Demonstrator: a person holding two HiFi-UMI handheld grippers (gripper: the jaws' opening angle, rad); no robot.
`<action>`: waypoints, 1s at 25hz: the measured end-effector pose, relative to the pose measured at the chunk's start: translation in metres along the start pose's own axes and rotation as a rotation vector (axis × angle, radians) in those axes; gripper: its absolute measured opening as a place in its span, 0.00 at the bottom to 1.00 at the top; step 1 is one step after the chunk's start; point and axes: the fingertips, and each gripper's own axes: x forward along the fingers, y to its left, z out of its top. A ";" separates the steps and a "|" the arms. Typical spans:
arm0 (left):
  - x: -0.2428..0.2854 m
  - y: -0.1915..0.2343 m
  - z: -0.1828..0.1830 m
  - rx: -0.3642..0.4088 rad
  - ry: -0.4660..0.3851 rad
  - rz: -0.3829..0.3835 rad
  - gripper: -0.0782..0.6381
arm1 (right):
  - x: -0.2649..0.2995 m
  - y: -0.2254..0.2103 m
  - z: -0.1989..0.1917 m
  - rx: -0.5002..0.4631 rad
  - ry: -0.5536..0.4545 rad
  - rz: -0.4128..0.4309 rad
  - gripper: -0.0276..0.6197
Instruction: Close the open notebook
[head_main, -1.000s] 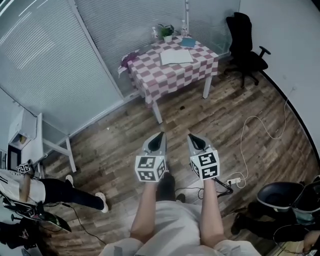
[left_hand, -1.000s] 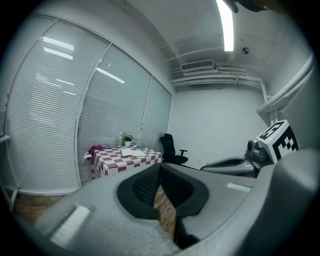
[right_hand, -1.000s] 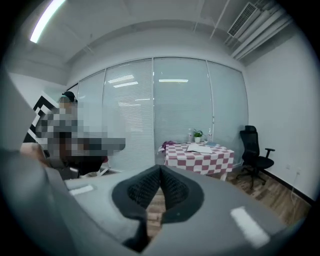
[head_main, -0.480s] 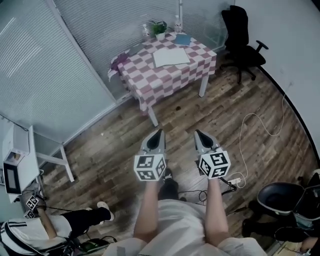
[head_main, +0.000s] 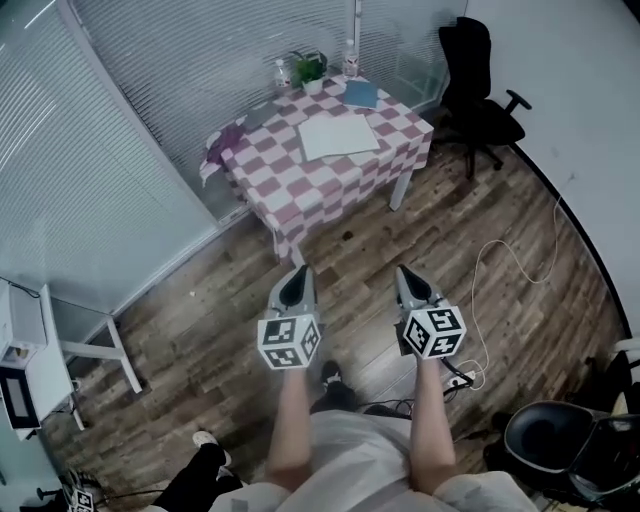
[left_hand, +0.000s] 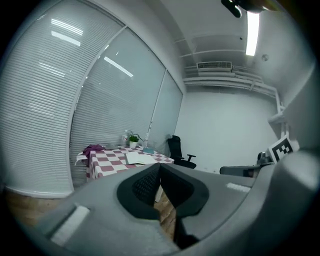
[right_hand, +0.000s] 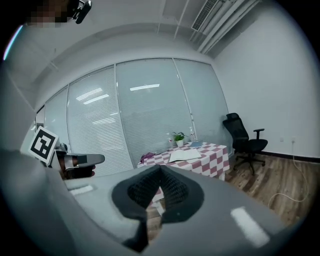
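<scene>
1. The room: a glass wall with blinds (head_main: 150, 120) fills the upper left of the head view, a plain wall sits at upper right, and a wooden floor (head_main: 200, 330) runs across the middle. An office chair (head_main: 478, 95) stands at upper right.
2. The bench (head_main: 290, 178), under a checked cloth, stands near the top centre against the blinds. It is well apart from the person.
3. The open notebook (head_main: 340, 136) lies flat on the bench's right half. Its spread pages run roughly left to right in the frame. A plant (head_main: 308, 70) and a blue book (head_main: 360, 95) sit beyond it, and a purple cloth (head_main: 222, 145) lies at the bench's left edge.
4. The left gripper (head_main: 297, 272) and right gripper (head_main: 405, 272) point up-frame toward the bench. The fingers of each are clenched together on nothing.
5. The notebook lies straight ahead and well apart, about midway between the two grippers. Neither hand looks clearly nearer, so the approach likely comes before any page can be turned.
</scene>
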 end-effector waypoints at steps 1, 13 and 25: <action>0.006 0.007 0.001 0.003 0.002 0.005 0.12 | 0.006 -0.001 -0.002 0.008 0.006 0.000 0.04; 0.066 0.038 0.002 -0.036 0.044 -0.010 0.12 | 0.073 -0.018 0.012 0.000 0.039 0.006 0.04; 0.164 0.055 0.070 0.035 -0.024 0.074 0.12 | 0.191 -0.054 0.085 -0.056 -0.014 0.172 0.04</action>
